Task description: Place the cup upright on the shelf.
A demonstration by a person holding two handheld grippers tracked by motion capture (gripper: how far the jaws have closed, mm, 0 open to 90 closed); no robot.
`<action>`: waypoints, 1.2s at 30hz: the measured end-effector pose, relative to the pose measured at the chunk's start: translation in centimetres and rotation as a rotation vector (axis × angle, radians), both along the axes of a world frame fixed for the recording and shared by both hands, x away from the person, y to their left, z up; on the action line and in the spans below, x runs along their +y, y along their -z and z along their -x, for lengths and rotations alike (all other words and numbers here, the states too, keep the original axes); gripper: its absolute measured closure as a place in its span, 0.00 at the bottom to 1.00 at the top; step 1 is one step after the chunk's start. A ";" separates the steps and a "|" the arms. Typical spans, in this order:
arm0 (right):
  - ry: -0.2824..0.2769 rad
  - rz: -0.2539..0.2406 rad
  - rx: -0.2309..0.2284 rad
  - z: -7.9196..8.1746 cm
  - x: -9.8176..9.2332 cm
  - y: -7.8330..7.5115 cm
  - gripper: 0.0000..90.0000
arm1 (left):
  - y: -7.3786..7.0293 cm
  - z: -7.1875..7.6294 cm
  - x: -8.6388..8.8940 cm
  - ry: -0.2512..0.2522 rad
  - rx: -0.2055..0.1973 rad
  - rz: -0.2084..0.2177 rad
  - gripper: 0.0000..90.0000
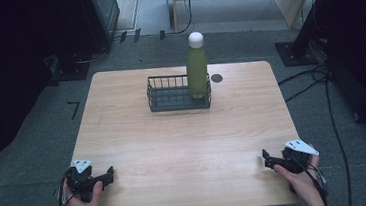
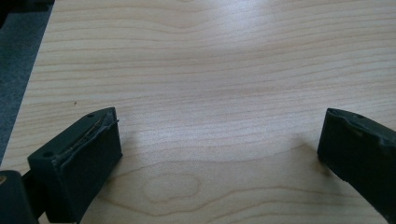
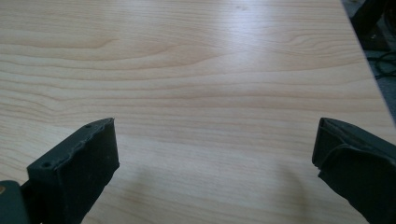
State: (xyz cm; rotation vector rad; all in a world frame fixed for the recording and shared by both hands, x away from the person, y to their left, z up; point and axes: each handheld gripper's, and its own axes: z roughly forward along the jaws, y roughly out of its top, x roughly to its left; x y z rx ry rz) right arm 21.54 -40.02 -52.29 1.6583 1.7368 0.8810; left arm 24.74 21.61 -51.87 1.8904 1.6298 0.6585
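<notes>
Green bottle (image 1: 197,71) in basket (image 1: 171,101), far from fingers (image 2: 88,149).

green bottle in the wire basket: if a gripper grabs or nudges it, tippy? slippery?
Probably tippy: the green bottle stands upright, tall and narrow, and rises well above the wire basket rim, so a high push could lever it over. Its smooth, rounded body looks rigid and likely slick, and would roll if it fell. Weight can't be judged; the contents are hidden.

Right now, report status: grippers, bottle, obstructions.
Left gripper open, right gripper open, both empty at near table edge. Bottle upright in basket, far side. Nothing on the wood between.
</notes>
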 end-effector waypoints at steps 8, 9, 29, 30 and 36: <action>0.023 0.016 0.089 0.9 -1.0 0.3 0.00 | 0.0 0.0 0.0 0.000 0.000 0.000 0.00; 0.022 0.017 0.100 1.0 -1.1 0.4 0.00 | 0.0 0.0 0.0 0.000 0.000 0.000 0.00; 0.025 0.015 0.101 2.8 -2.5 0.4 0.04 | 0.0 0.0 0.0 0.000 0.000 0.000 0.00; 0.025 0.015 0.101 2.8 -2.5 0.4 0.04 | 0.0 0.0 0.0 0.001 0.000 0.000 0.00; 0.025 0.015 0.102 2.8 -2.5 0.4 0.04 | 0.0 0.0 0.0 0.001 0.000 0.000 0.00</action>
